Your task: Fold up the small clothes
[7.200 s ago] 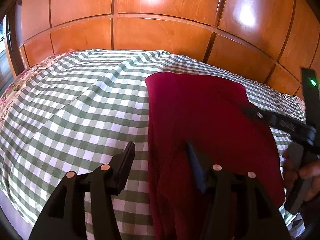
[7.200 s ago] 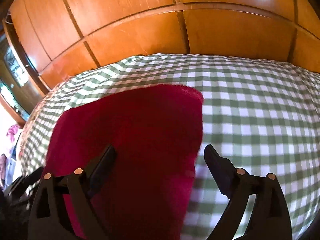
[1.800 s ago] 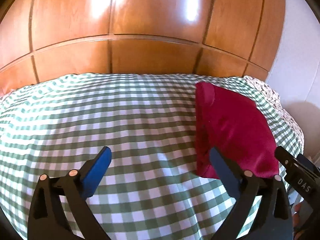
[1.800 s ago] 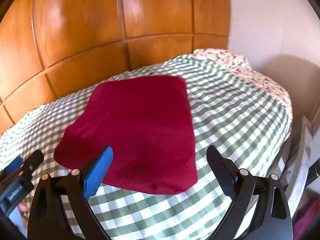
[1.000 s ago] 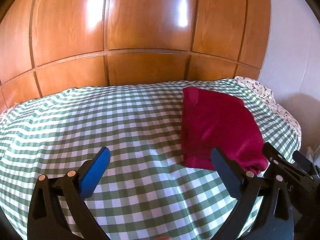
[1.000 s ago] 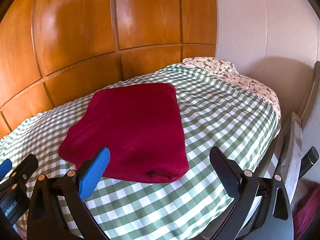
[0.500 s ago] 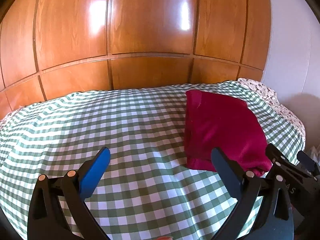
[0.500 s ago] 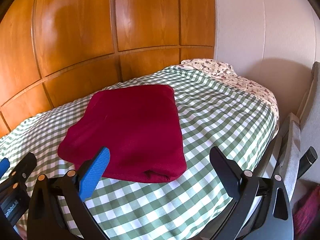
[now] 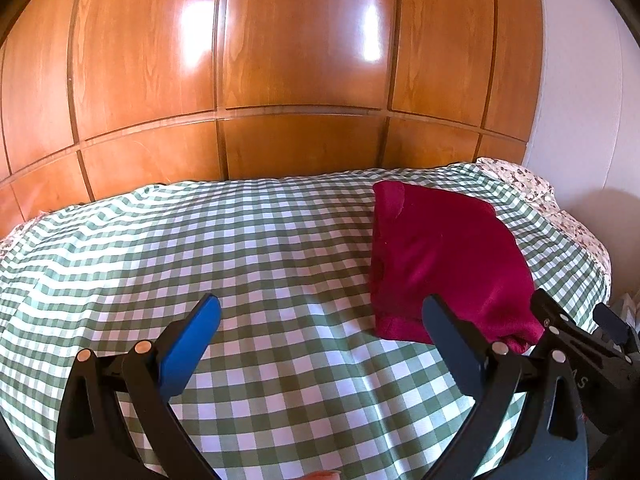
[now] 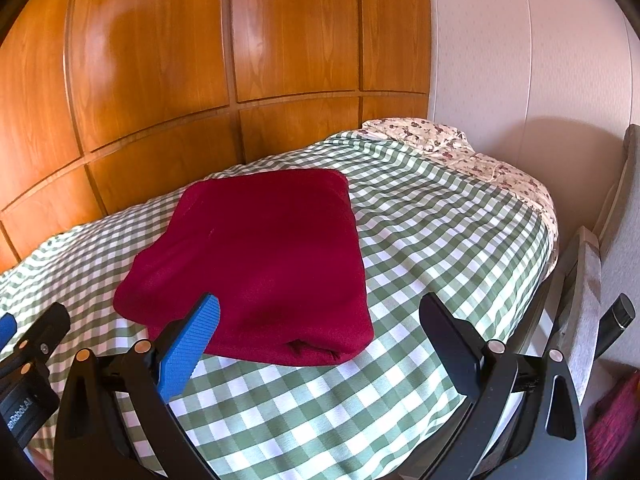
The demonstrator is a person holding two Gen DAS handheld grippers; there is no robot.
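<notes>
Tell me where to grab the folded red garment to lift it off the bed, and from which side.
Take the red garment at its near folded edge, where the layers bunch thick, coming in low from the near side with the right gripper, open and facing that edge. Its flat top gives the fingers nothing to pinch. The checked bedcover is soft, so a finger could probably slide under.

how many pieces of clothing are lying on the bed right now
1: a folded dark red garment on the green checked bedspread, toward the bed's right end, near the floral pillow. Nothing else shows on the bed; its left end is out of view.
</notes>
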